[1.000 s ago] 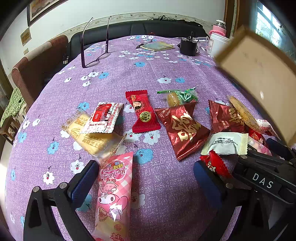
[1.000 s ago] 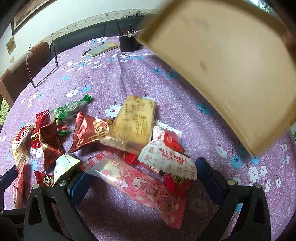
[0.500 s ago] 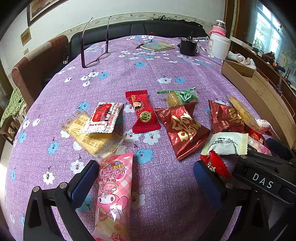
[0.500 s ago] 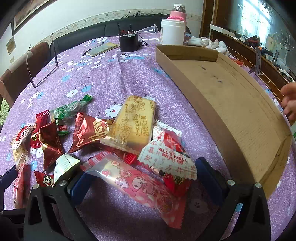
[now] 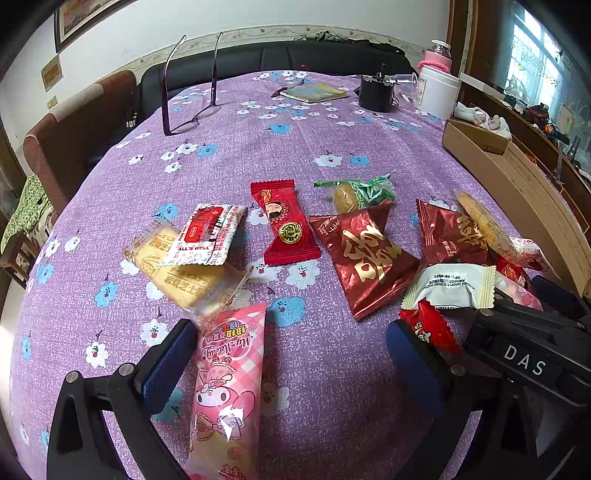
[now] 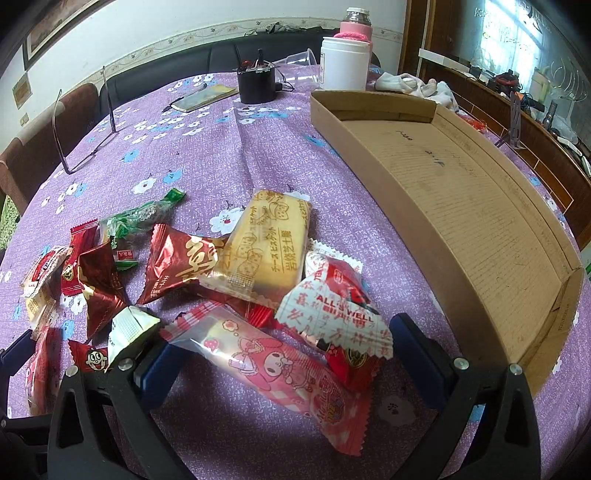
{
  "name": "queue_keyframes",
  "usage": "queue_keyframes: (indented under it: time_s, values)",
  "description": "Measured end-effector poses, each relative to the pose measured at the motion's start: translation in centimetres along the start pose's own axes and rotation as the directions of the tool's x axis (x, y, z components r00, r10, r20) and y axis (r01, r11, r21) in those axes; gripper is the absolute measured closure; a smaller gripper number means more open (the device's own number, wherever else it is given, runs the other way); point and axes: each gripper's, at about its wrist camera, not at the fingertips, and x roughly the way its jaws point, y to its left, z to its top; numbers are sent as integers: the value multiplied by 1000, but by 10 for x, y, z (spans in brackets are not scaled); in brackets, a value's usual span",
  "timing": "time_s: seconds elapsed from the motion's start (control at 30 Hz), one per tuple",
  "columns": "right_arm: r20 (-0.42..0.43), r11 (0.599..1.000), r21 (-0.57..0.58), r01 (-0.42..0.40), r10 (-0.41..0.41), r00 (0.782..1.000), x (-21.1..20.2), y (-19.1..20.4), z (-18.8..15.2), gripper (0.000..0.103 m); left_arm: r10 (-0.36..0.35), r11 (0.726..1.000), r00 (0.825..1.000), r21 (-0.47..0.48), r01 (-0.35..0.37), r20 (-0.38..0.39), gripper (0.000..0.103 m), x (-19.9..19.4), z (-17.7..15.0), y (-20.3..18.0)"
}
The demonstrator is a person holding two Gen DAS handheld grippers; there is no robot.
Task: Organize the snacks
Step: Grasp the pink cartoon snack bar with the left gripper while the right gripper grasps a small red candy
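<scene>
Several wrapped snacks lie scattered on the purple flowered tablecloth (image 5: 280, 147). My left gripper (image 5: 291, 354) is open and empty, low over the table, with a pink My Melody packet (image 5: 227, 387) lying between its fingers. Beyond it lie a yellow biscuit pack (image 5: 177, 273), a red candy (image 5: 282, 221) and a dark red pouch (image 5: 364, 254). My right gripper (image 6: 284, 354) is open and empty over another pink My Melody packet (image 6: 280, 373), beside a red-white ALL'S WELL packet (image 6: 332, 310) and a yellow biscuit pack (image 6: 269, 240). An empty shallow cardboard box (image 6: 461, 206) lies to the right.
At the far end of the table stand a white jar (image 6: 344, 62), a pink-capped bottle (image 6: 355, 24), a black pot (image 6: 256, 83), a notebook (image 5: 314, 92) and upended glasses (image 5: 192, 92). A dark sofa and a brown chair (image 5: 74, 122) stand behind. My right gripper's body (image 5: 528, 354) shows in the left wrist view.
The cardboard box, held in the air and blurred one second ago, has come down onto the table at the right. A hand at its edge has gone. Both grippers have stayed still.
</scene>
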Motion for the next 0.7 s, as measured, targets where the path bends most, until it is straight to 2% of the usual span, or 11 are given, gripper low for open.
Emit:
queue_keyframes:
  time_s: [0.3,0.4,0.53,0.67,0.7]
  values:
    - [-21,1000,-1,2,-2,1000,2,1,3,0,9,1000,1000,-10,-8,5,0,1,1,-1]
    - [-84,998,-57,-35,30,996,6,3,9,0,-7,1000,1000,7,7,-12,0,2,1,2]
    - [-121,983,-150,-102,84,989,8,1,10,0,-46,997,999,55,48,-28,0,0,-1,6]
    - [-174,971,-191,-144,111,978,0,-4,2,0,-61,998,997,28,63,-48,0,-9,-8,13]
    - [-196,965,-193,-176,137,971,-3,-6,0,0,-67,998,996,15,68,-57,0,-12,-11,15]
